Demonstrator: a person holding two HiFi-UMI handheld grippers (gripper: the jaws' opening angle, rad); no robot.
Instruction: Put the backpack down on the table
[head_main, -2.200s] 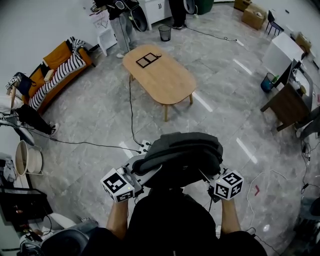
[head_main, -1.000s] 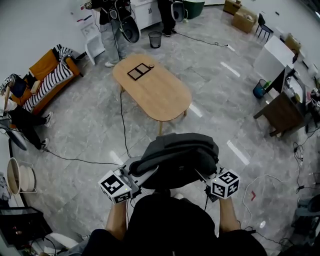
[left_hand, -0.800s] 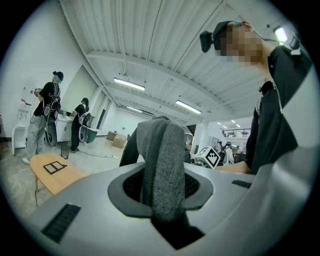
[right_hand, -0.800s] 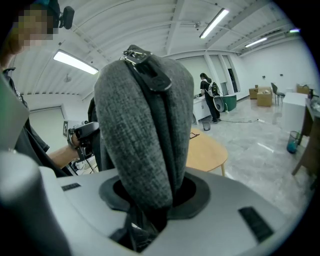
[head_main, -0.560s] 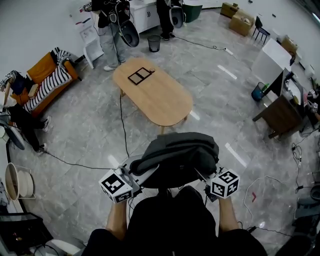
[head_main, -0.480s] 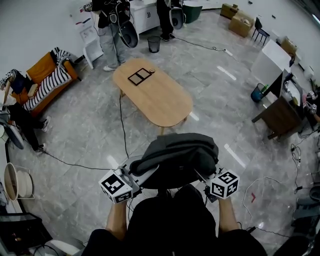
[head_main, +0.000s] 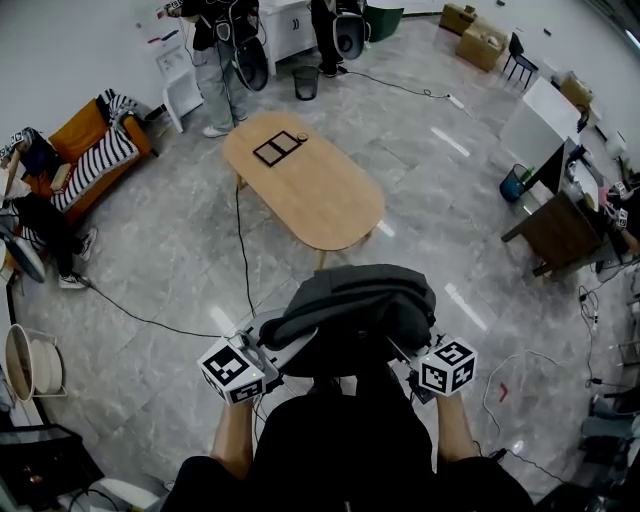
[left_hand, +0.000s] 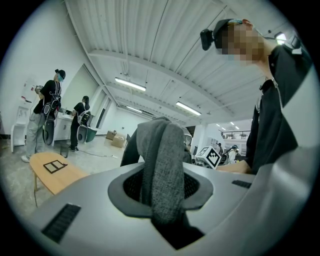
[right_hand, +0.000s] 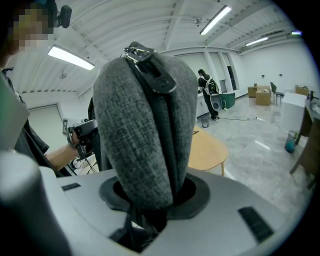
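You have no word, number or brand legible anywhere here. The only print is the black-and-white square code on the left cube (head_main: 232, 370) and the right cube (head_main: 447, 367), and it carries no letters.

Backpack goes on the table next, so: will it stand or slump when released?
Probably slumps: the backpack folds softly where the left hand-held gripper and right hand-held gripper pinch it. Likely light, carried by fabric pinches alone.

One backpack (head_main: 360, 300), one table (head_main: 320, 195)
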